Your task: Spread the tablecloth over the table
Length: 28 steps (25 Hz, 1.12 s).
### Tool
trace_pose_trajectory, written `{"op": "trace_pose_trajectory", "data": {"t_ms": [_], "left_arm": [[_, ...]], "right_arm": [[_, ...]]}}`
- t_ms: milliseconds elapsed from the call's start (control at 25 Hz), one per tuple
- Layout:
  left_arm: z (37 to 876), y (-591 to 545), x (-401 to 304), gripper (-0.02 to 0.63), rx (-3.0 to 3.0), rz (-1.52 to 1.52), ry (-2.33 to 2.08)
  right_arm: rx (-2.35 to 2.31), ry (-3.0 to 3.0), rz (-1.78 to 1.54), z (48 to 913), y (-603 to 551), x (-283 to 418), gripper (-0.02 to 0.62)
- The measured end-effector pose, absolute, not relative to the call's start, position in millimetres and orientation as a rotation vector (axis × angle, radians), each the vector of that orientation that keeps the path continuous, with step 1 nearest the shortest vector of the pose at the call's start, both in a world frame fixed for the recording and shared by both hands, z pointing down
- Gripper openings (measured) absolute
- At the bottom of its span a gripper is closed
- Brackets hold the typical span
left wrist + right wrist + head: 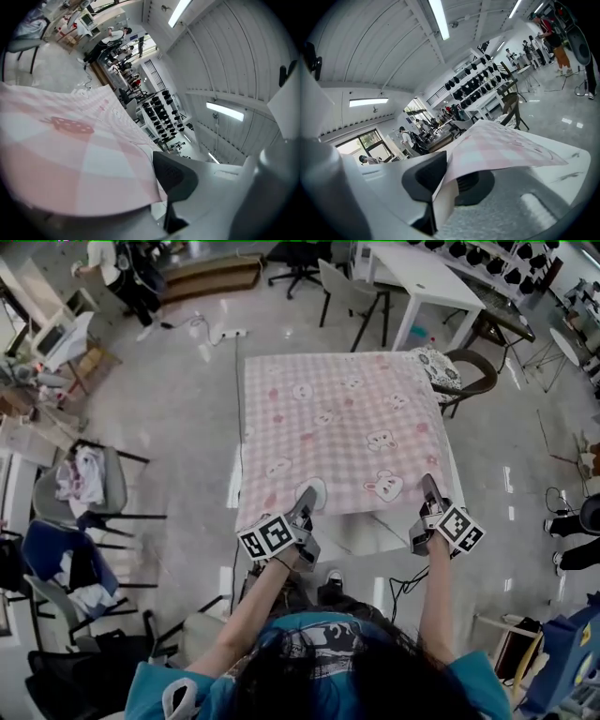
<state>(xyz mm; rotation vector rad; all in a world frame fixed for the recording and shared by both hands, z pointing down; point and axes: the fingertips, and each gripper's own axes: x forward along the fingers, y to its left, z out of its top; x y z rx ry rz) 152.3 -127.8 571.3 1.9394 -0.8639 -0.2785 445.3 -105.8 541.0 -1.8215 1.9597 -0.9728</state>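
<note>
Your left gripper (305,501) and right gripper (430,488) each pinched a near corner of the pink checked tablecloth (337,427), with the jaws closed on the fabric. The cloth lay spread across the white table (389,529), leaving a strip of tabletop bare at the near edge.

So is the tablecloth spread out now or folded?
Spread: the tablecloth lies flat over most of the table; the left hand-held gripper and right hand-held gripper pinch its near edge.
</note>
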Motion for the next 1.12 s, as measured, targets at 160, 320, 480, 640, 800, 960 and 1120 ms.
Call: {"op": "trace_pose_trajectory", "data": {"t_ms": [160,320,480,640,800,960,1120], "left_arm": [[598,-100,157,0.028,1.869,-0.255,-0.854],[624,-63,163,0.021,1.843,-0.18,-0.874],[651,-30,167,0.02,1.787,-0.171,-0.89],[663,-23,170,0.02,1.663,-0.195,-0.868],[682,-15,181,0.027,1.577,-0.144,-0.864],[703,-11,185,0.031,1.53,-0.095,-0.885],[711,-12,193,0.052,1.598,0.009,-0.888]], "right_arm": [[-1.845,1.965,-1.074,576,-78,450,0.048],[-1.91,2.01,-1.142,616,-40,453,0.034],[-1.888,1.982,-1.192,646,-11,459,0.025],[-1.947,1.998,-1.223,648,-10,465,0.025],[-2.011,2.032,-1.228,648,-12,475,0.025],[-2.02,2.006,-1.287,666,-11,481,0.032],[-2.025,1.91,-1.357,686,-11,492,0.032]]}}
